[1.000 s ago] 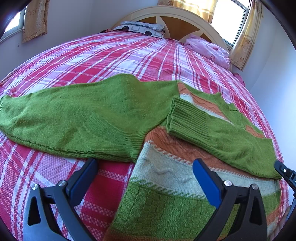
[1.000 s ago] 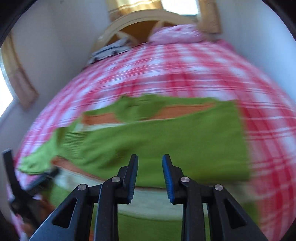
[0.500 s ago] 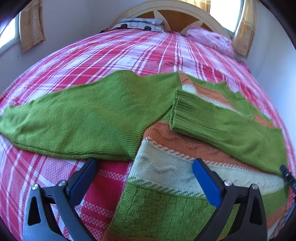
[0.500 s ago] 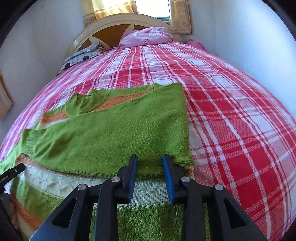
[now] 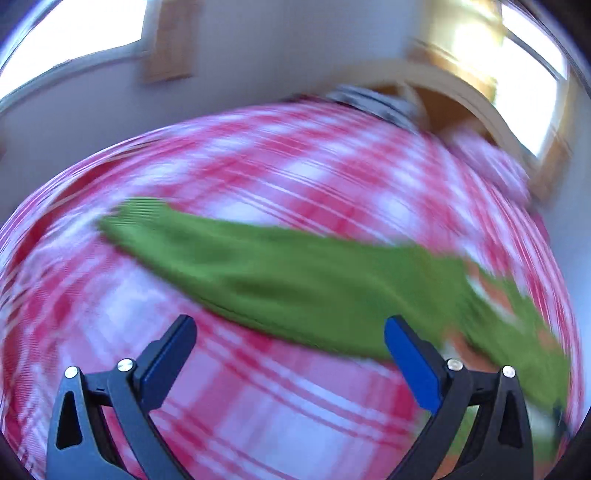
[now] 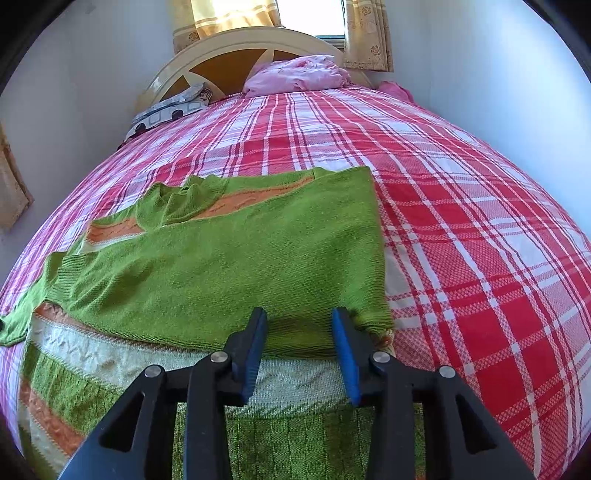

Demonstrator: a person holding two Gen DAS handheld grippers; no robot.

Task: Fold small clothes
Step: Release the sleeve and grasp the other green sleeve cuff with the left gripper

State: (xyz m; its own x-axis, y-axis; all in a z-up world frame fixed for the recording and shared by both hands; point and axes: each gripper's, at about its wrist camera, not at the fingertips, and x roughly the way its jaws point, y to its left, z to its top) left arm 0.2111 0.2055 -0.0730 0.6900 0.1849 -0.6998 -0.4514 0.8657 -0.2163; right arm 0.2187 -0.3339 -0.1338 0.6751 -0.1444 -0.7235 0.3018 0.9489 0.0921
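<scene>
Hovering low over the near hem area, the right tool (image 6: 299, 314) is seen with its blue pads parted a moderate way; the jaws have just been opening, and nothing is gripped between them, though knit fabric lies right below the tips. The sweater (image 6: 229, 266) is spread flat on the bed (image 6: 480, 229), toward the left half of the plaid cover. Its right sleeve (image 6: 207, 280) is folded across the chest, cuff lying toward the left edge. Striped body panels in green, cream and orange are exposed nearest the camera. The collar is seen further back, bunched slightly.

Left wrist view is heavily motion-blurred. The left tool (image 5: 291, 325) is held wide open, empty, above bare plaid. Ahead of it the left sleeve (image 5: 258, 273) is stretched out flat away from the body, cuff at far left; it appears not to be touched by either finger, but blur makes that uncertain.

Farther back, a pink pillow (image 6: 299, 75) and a patterned cushion (image 6: 170, 110) are set against the headboard (image 6: 229, 55), with curtains (image 6: 365, 33) and a window behind.
</scene>
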